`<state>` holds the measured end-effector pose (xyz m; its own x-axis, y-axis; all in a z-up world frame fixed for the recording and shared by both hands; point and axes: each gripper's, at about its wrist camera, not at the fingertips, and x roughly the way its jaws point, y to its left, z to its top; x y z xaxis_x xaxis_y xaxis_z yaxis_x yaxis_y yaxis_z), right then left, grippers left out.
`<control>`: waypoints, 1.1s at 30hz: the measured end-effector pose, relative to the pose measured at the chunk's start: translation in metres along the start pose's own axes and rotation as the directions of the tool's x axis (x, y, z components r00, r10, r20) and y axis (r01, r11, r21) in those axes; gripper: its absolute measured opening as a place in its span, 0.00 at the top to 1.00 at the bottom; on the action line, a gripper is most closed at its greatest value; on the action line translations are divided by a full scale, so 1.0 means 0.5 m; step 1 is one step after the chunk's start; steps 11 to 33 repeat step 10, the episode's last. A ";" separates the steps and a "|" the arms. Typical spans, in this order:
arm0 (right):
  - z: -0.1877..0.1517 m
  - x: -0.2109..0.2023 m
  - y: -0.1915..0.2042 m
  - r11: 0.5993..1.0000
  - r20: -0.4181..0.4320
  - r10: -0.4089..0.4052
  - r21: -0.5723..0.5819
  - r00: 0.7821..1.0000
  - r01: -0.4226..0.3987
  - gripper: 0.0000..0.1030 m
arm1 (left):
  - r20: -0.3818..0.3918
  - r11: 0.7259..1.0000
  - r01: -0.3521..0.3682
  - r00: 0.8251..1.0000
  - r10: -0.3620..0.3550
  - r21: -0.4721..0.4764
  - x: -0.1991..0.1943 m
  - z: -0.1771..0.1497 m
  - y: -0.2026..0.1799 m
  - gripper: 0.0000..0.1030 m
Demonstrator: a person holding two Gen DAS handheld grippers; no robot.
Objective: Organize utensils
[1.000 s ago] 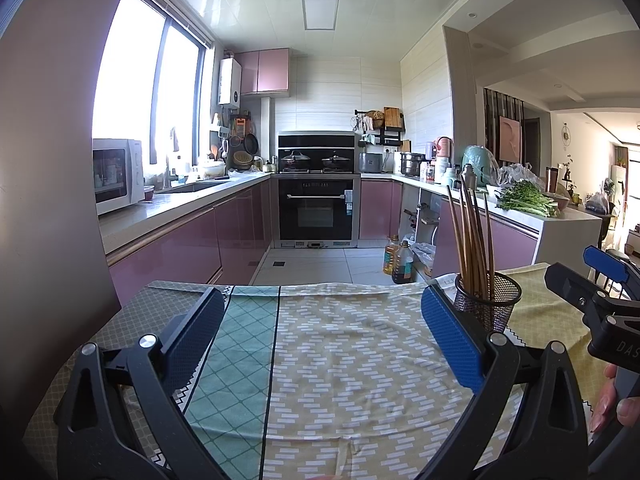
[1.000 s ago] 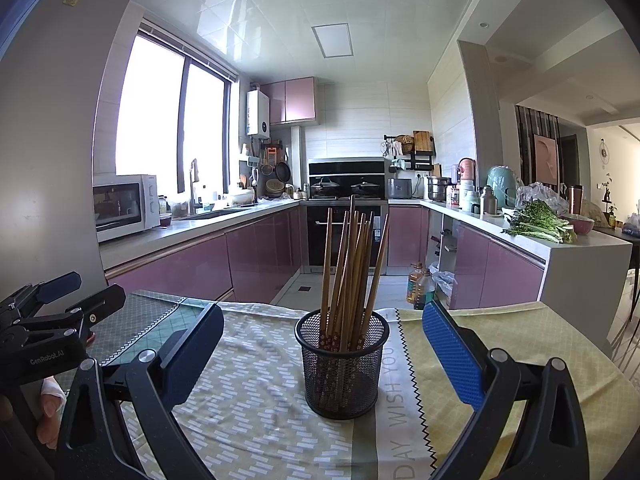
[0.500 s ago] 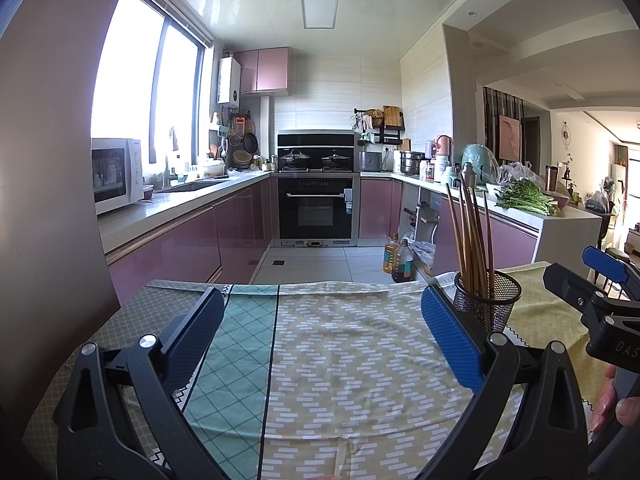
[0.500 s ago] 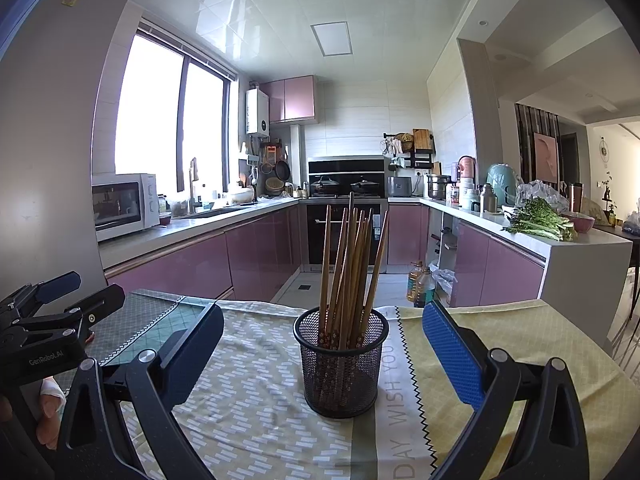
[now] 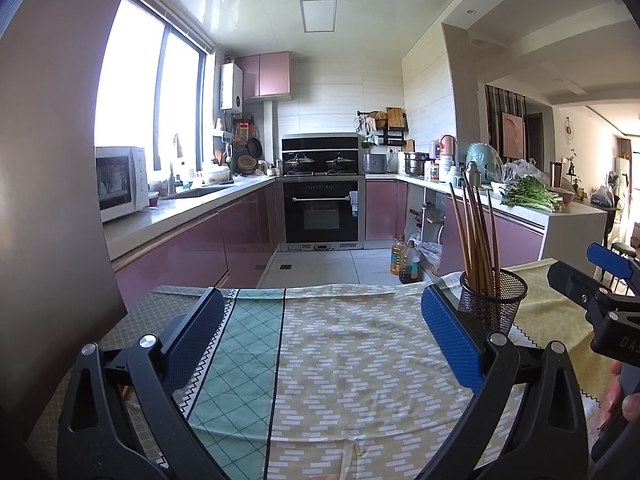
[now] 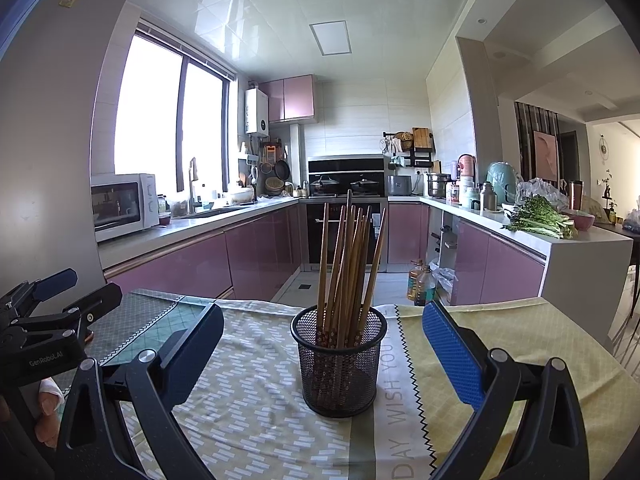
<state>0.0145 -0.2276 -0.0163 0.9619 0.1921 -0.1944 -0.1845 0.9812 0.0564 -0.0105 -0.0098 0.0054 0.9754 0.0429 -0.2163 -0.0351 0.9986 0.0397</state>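
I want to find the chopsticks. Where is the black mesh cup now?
The mesh cup stands on the tablecloth, centred ahead of the open right gripper; in the left wrist view it is at the right.

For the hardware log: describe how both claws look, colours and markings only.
Both claws are matte black frames with triangular cut-outs, silver pivot bolts and textured blue pads on the fingers. The left claw carries white "GenRoboT.AI" lettering on its body in the right wrist view; the right claw shows "DAS", cut off, in the left wrist view. No cables or sleeves are visible, only bare fingertips.
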 end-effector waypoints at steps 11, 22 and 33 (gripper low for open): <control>-0.012 0.059 -0.077 0.997 -0.169 -0.074 -0.023 0.983 0.072 0.06 | -0.123 1.000 -0.001 0.992 -0.001 -0.021 0.039 -0.013 0.031 0.06; -0.012 0.059 -0.077 0.997 -0.169 -0.074 -0.023 0.983 0.072 0.06 | -0.123 1.000 -0.001 0.992 -0.001 -0.021 0.039 -0.013 0.031 0.06; -0.012 0.059 -0.077 0.997 -0.169 -0.074 -0.023 0.983 0.072 0.06 | -0.123 1.000 -0.001 0.992 -0.001 -0.021 0.039 -0.013 0.031 0.06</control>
